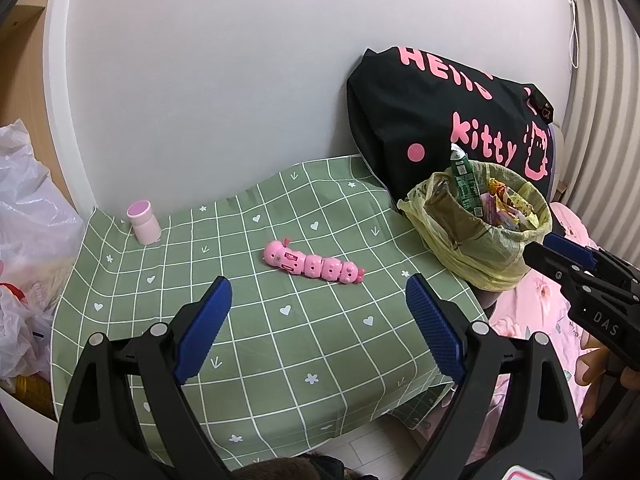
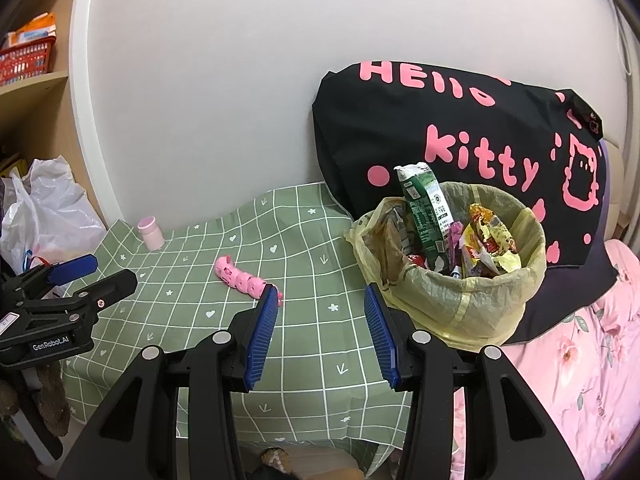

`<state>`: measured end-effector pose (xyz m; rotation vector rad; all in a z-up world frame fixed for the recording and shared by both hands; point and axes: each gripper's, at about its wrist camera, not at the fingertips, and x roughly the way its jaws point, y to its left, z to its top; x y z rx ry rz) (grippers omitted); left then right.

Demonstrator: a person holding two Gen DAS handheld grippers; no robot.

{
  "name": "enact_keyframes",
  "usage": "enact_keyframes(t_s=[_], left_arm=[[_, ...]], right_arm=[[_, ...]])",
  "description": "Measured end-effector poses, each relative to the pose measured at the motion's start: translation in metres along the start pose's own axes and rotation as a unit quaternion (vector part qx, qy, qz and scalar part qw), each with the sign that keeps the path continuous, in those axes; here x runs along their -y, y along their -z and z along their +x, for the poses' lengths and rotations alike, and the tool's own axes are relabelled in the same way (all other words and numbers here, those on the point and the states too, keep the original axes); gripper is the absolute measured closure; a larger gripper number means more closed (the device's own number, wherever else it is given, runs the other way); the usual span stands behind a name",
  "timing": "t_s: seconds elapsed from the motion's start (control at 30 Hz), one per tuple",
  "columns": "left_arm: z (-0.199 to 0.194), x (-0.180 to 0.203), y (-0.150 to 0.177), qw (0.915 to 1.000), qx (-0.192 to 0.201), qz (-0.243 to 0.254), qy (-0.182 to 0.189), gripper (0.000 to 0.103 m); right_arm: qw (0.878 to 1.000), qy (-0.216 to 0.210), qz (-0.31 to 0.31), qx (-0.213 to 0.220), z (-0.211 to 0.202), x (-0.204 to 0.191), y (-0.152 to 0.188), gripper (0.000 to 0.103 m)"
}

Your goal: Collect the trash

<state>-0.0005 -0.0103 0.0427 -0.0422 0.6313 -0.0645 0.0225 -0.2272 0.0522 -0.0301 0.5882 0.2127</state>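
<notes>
The worktop [image 1: 280, 340] under its green checked cloth looks nearly cleared. The lined bin [image 2: 472, 304] sits at its right edge in front of the black bag [image 2: 460, 120], already stuffed with a green carton [image 2: 426, 216] and wrappers [image 2: 486, 240], so the collecting seems mostly done. On the cloth lie only a pink toy [image 1: 314, 266] and a pink bottle [image 1: 144, 222], neither plainly trash. Left claw [image 1: 320, 328] spread wide, empty; right claw [image 2: 322, 336] released too, hovering beside the bin.
</notes>
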Motion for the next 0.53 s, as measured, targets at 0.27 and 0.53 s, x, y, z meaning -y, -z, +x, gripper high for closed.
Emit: enact_keyframes(t_s=[0.27,0.53], left_arm=[[0.016,-0.018,0.003,0.9999,-0.01,-0.011,-0.004,0.019],[0.098,-0.141,0.026,0.982,-0.094,-0.121,-0.111,0.019]], right_arm=[[1.0,-0.02,-0.012,-0.004,0.021,-0.006,-0.002,0.054],[0.987,-0.125,-0.068,-0.077,0.108,-0.068,0.003,0.053]])
